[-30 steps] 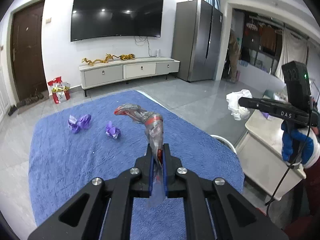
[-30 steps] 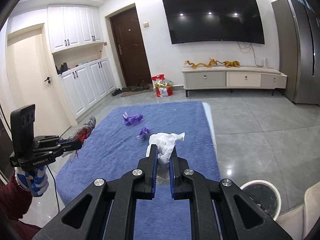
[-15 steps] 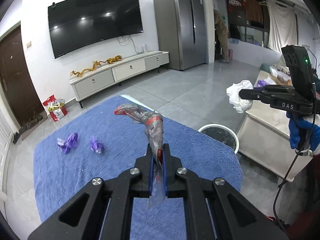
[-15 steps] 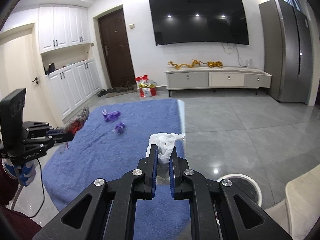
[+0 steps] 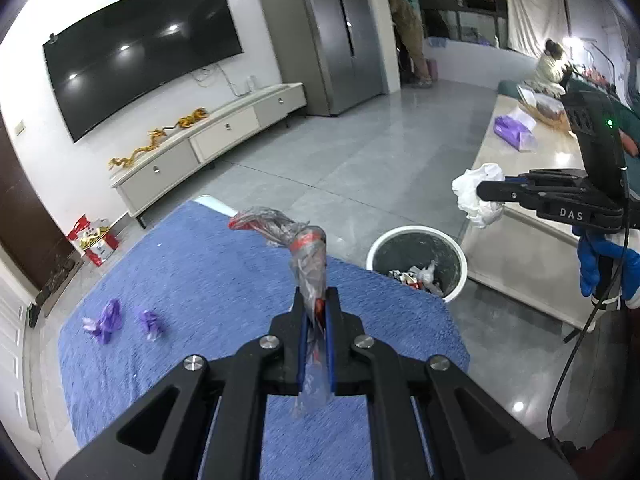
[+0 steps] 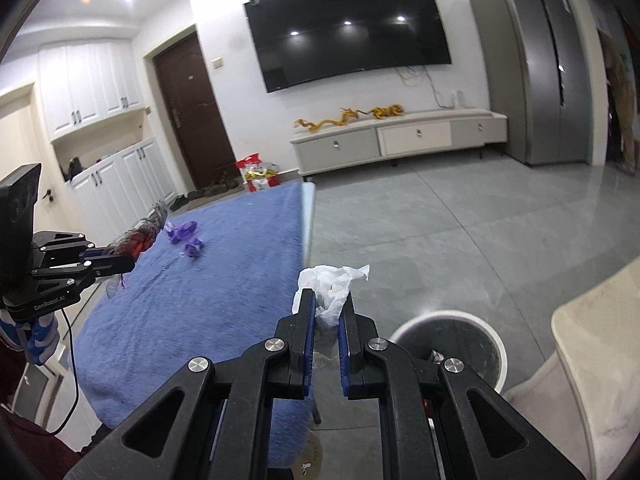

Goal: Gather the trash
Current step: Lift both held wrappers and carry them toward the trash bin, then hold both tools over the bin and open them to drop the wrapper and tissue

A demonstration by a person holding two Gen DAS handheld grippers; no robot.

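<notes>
My left gripper (image 5: 316, 300) is shut on a twisted clear plastic wrapper with red print (image 5: 306, 248), held above the blue-covered table (image 5: 224, 280). The right gripper (image 6: 327, 300) is shut on a crumpled white tissue (image 6: 330, 282), past the table's right edge. In the left wrist view that tissue (image 5: 474, 194) hangs above and right of the white trash bin (image 5: 416, 262), which holds some scraps. The bin (image 6: 448, 340) lies low right of the right gripper. Two purple wrappers (image 5: 106, 320) (image 5: 150, 320) lie on the blue cloth.
A pale coffee table (image 5: 532, 216) with a purple tissue pack (image 5: 514, 132) stands right of the bin. A TV cabinet (image 6: 396, 140), a grey fridge (image 6: 536, 64) and a red bag (image 6: 258, 172) line the far wall. People are at the far right.
Both grippers have swung right with their trash. The bin has come into both views and sits closer. The left gripper has rolled, tilting the room.
</notes>
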